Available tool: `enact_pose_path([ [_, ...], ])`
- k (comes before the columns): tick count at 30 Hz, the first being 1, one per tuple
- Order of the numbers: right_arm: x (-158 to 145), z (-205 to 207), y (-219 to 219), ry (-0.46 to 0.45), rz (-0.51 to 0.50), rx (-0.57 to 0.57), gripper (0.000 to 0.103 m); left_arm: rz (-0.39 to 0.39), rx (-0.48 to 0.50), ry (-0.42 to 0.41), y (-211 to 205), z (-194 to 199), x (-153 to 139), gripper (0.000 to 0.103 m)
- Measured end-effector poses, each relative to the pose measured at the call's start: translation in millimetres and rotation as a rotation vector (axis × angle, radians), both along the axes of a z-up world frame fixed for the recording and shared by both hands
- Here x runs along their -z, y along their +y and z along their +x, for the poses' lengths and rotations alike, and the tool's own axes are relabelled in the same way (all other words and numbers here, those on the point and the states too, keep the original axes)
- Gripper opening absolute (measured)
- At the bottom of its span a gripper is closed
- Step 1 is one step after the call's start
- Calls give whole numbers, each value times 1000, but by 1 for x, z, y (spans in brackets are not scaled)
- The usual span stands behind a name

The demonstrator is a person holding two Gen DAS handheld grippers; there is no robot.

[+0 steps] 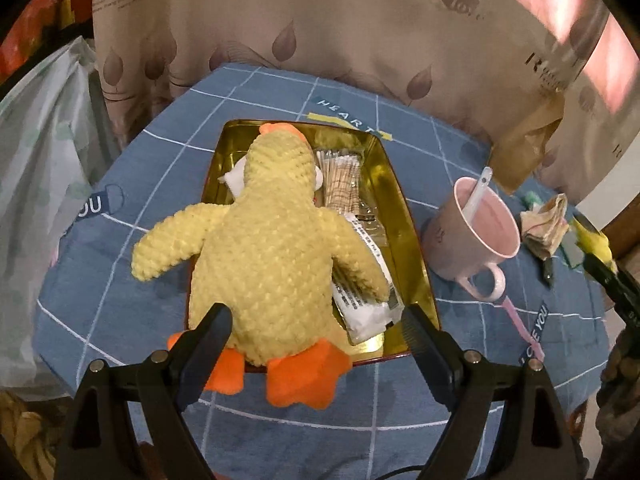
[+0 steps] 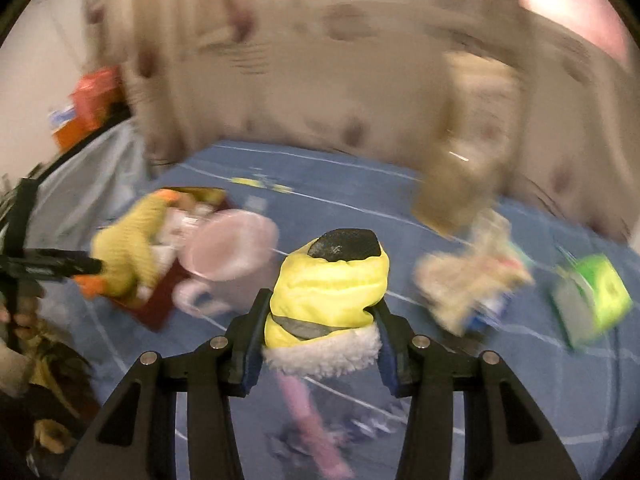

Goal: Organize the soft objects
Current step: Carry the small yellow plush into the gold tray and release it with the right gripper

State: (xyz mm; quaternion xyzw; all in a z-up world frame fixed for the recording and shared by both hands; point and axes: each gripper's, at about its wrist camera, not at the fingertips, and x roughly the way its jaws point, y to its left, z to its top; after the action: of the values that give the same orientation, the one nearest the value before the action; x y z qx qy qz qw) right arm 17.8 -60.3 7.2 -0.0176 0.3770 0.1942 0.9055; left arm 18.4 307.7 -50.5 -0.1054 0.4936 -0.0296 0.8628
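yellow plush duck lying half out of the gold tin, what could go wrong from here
1. The yellow plush duck overhangs the gold metal tin, wing and orange feet outside; it may slide out or tip the tin.
2. The yellow slipper with white fleece cuff, pinched in the right gripper, passes near the pink ceramic mug with its spoon; it could knock it over.

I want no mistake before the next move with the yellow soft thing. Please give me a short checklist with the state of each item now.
1. Right gripper holds the yellow soft item between its pads: ok.
2. Left gripper open, pads free of the plush duck: ok.
3. Duck fully inside the gold tin: not ok, its feet and one wing hang over the rim.
4. Free room in the tin for another item: not ok, the duck and packets fill it.
5. Pink mug upright beside the tin: ok.
6. Right-side view sharp enough to judge clearance: cannot tell, blurred.
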Motion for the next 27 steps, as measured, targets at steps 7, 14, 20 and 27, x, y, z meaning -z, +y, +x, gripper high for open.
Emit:
enact_pose_path([
  [7,-5,28,97,15,21,-186,44,-31,-18,-41,11,-14,-11,89],
  [14,17,64,164,48,-32,-246,44,27,-122,-57,29,-23,-20,89],
  [20,36,89,205,70,-86,-267,44,63,-190,-45,46,-29,-20,89],
  [27,54,116,228,100,-118,-254,44,40,-251,-77,65,-37,-24,89],
])
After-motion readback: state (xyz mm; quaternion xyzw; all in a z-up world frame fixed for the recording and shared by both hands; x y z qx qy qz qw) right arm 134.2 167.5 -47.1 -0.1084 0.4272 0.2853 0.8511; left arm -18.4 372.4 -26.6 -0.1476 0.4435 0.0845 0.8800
